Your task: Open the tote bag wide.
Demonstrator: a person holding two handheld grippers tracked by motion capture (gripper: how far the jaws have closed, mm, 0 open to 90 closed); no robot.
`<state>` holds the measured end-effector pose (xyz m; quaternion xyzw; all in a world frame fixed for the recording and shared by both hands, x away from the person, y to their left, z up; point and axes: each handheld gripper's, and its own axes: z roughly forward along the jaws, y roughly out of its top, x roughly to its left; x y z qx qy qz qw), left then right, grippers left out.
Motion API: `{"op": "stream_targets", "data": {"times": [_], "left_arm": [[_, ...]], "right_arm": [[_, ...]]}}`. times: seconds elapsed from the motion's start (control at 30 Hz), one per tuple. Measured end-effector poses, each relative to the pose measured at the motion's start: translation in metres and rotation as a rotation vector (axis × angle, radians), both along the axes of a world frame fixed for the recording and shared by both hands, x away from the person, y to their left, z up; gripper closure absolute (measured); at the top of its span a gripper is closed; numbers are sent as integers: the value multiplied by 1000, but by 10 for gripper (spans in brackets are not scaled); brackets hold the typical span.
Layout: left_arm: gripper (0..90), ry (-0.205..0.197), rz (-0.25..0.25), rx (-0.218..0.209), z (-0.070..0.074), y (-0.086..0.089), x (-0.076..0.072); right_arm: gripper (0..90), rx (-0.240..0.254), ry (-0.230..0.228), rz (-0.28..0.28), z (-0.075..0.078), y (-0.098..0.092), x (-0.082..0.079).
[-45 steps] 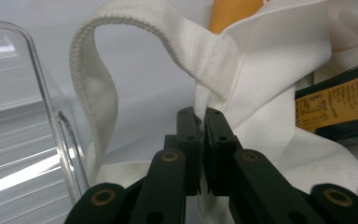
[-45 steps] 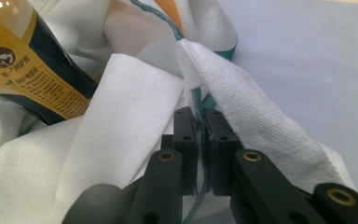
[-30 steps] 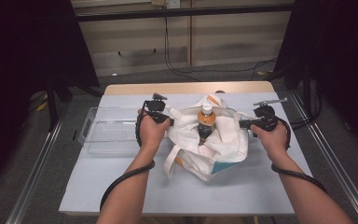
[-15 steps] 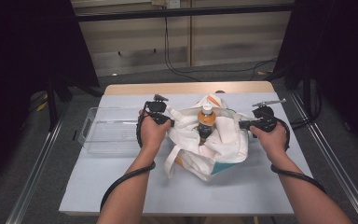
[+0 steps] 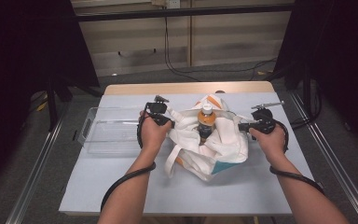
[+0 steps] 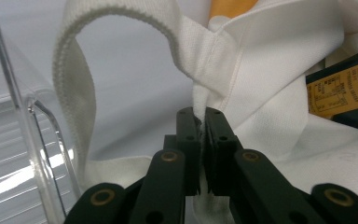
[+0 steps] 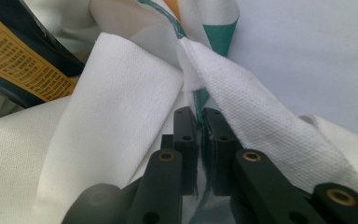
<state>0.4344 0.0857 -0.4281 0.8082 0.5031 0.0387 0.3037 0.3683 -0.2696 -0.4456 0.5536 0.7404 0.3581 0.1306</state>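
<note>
Looking down: I see the table (image 5: 121,186), big and pale, with everything sitting on it.
Table: it is the biggest thing, and the bag sits near its middle.
Bag: the white cloth bag (image 5: 214,149) lies crumpled on the table, between my two grippers. It has some orange and teal on it.
Clear tray: the see-through tray (image 5: 105,135) sits on the table to the left of the bag, just beside my left hand. I also see its shiny wall in the left gripper view (image 6: 23,140).
Bottle: the bottle (image 5: 206,122) stands upright inside the bag, with a white cap and an orange top part. Its dark and yellow label shows in the right gripper view (image 7: 14,60).
Strap: a white bag strap (image 6: 74,84) makes a loop in the left gripper view, next to the tray wall.
Left gripper: my left gripper (image 5: 168,122) pinches the left edge of the bag. Its jaws are squeezed together on the cloth (image 6: 200,135).
Right gripper: my right gripper (image 5: 242,127) pinches the right edge of the bag. Its jaws are squeezed together on a fold of cloth (image 7: 199,135).
</note>
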Motion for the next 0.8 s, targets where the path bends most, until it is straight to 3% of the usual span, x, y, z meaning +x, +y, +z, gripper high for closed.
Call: {"op": "stream_targets", "data": {"times": [0.8], "left_arm": [[860,16,-12,8,-9,-1,-1]], "right_arm": [[851,-11,14,5,-6,2,-1]]}}
